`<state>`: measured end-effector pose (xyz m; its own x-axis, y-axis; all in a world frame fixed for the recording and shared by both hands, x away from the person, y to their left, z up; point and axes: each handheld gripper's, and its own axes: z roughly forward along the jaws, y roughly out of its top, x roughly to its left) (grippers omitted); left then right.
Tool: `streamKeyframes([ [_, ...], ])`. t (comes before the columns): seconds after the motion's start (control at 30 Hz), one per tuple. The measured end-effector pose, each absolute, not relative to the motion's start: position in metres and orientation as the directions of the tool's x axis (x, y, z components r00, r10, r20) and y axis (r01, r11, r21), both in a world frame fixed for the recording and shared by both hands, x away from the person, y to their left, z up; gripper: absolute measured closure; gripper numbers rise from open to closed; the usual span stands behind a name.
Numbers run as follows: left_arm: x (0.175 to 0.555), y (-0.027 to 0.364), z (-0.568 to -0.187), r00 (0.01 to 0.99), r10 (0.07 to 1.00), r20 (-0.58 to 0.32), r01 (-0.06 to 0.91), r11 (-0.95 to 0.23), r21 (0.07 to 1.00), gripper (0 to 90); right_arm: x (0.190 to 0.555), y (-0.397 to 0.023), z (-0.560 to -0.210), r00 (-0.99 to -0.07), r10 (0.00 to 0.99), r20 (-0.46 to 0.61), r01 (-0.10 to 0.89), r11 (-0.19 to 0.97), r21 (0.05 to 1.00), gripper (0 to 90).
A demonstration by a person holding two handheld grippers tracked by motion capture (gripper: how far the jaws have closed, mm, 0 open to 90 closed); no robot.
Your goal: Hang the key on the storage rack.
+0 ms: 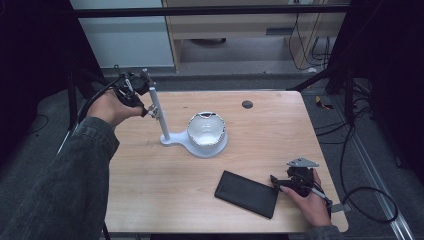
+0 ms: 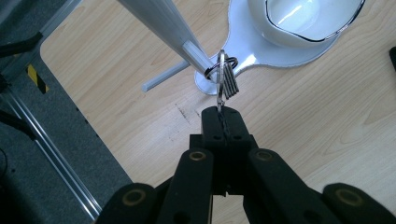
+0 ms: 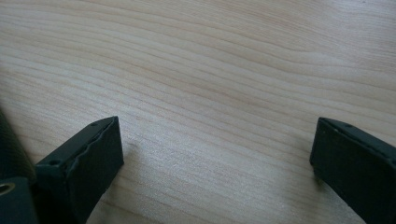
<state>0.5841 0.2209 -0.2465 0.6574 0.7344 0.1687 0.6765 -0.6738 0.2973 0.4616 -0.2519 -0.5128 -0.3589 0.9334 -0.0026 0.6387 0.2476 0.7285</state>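
1. Left gripper (image 2: 223, 122): jaws pressed together on the lower edge of a metal key ring (image 2: 221, 77). The ring stands up ahead of the tips, and a small ribbed metal piece (image 2: 229, 82) hangs from it.
2. Just beyond the tips: the ring is looped over the end of a white peg (image 2: 198, 52) that sticks out from the post (image 1: 159, 114) of a white stand. Judged risk: the grip is on a thin edge only, so a twist of the hand could let the ring slide out of the jaws.
3. Judged risk: if released before the ring sits well back on the peg, it may slip off the peg's end and drop to the table (image 1: 150, 170).
4. Judged risk: a sideways pull on the ring would lever the tall post and could tip or drag the stand, since nothing steadies it.
5. Farther ahead, on the stand's base (image 1: 206, 148): a white bowl (image 1: 206, 129) with a dark rim. A tipped stand would carry it along.
6. Right gripper (image 1: 282, 184): well apart, low over the table near the person, jaws spread wide and holding nothing; bare wood lies between them.
7. Just beside the right gripper, on its left: a flat black case (image 1: 246, 193). Judged risk: small; a stray nudge could shift it.
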Motion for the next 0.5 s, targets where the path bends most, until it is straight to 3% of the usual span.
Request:
streamKeyframes([
  [0.5, 0.5882, 0.2224, -0.2465, 0.658, 0.731, 0.183, 0.665, -0.677, 0.315, 89.9, 0.4615, -0.2517, -0.5127, -0.361, 0.932, -0.002, 0.639, 0.249, 0.728, 2.8],
])
